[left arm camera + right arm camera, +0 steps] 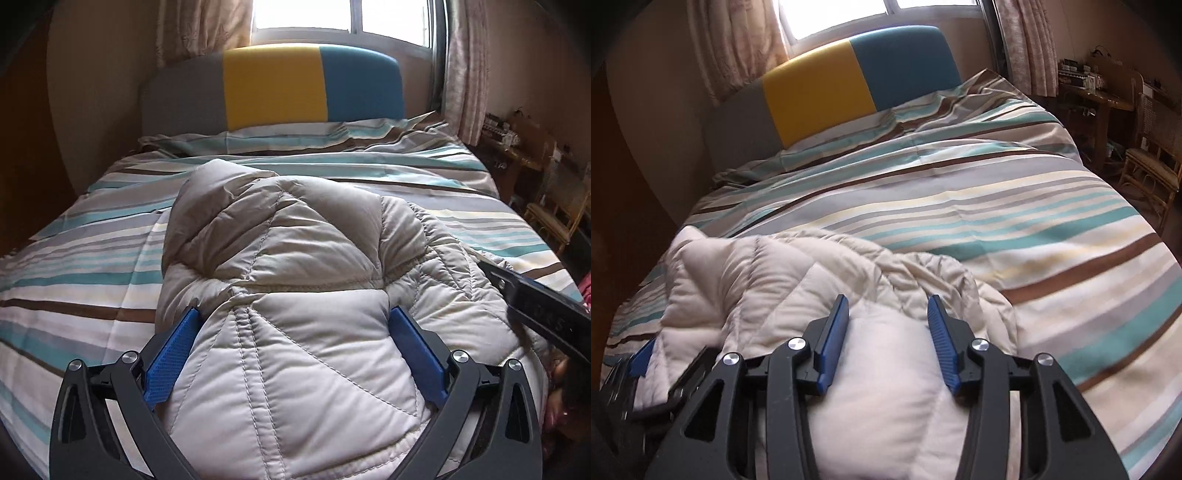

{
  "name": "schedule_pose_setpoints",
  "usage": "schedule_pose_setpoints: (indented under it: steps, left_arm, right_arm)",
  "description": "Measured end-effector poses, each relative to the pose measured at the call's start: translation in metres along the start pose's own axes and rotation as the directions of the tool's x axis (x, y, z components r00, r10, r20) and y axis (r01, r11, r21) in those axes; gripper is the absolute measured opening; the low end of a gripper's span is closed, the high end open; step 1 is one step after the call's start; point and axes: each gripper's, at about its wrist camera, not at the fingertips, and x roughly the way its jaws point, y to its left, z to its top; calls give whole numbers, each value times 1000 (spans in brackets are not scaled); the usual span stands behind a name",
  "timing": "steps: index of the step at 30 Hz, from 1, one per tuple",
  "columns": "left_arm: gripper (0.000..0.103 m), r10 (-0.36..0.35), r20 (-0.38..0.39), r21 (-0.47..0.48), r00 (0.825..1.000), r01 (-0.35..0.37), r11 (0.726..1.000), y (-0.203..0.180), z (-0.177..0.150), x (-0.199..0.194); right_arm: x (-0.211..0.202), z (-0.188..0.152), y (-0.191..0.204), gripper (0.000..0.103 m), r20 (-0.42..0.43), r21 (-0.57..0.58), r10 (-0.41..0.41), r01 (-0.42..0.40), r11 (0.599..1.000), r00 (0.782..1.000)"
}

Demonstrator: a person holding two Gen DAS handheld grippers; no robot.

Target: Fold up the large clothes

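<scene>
Left wrist view: my left tongs (295,332) stand spread wide over a grey-beige quilted puffer jacket (295,258) that lies bunched on the striped bed (92,266). A puffy panel bulges between the blue pads (173,350); both pads touch its sides, but whether they press it I cannot tell. The other tool's black arm enters at the right edge. Headboard (273,88) in grey, yellow and blue stands beyond, under the window.

Right wrist view: my right tongs (888,325) are partly spread, with a padded fold of the jacket (798,273) lying between the pads (834,343), which stand clear of it. Bare striped cover stretches to the right; a wicker chair (1152,162) stands by the far wall.

Handling, as I judge it: light, soft and springy, with a slick shell, so folds will tend to puff back open. Best taken at a stitched seam or hem edge, not mid-panel.
</scene>
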Motion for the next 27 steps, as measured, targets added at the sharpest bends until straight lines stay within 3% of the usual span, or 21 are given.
schedule_pose_setpoints:
  steps: [2,9,13,17,22,27]
  left_arm:
    - [100,-18,11,-8,1000,18,1000,2,-2,1]
    - [100,-36,-9,-28,999,36,999,3,0,18]
    - [100,-43,-4,-33,999,42,999,4,2,7]
    - [100,-99,-33,-47,995,98,994,17,1,-16]
    - [100,-150,12,-44,989,151,988,29,-17,-53]
    - [100,-108,66,33,992,106,994,16,-36,-60]
  right_arm:
    - [0,-1,3,44,6,-5,-12,12,1000,1000]
    - [24,-1,18,45,37,-65,-164,166,984,986]
    - [12,1,14,46,36,-46,-119,120,992,992]
    - [-33,-2,18,67,77,-34,-72,75,997,994]
    - [-78,-26,28,67,125,-55,-75,83,995,989]
    - [-71,-46,26,70,112,-65,-129,137,988,985]
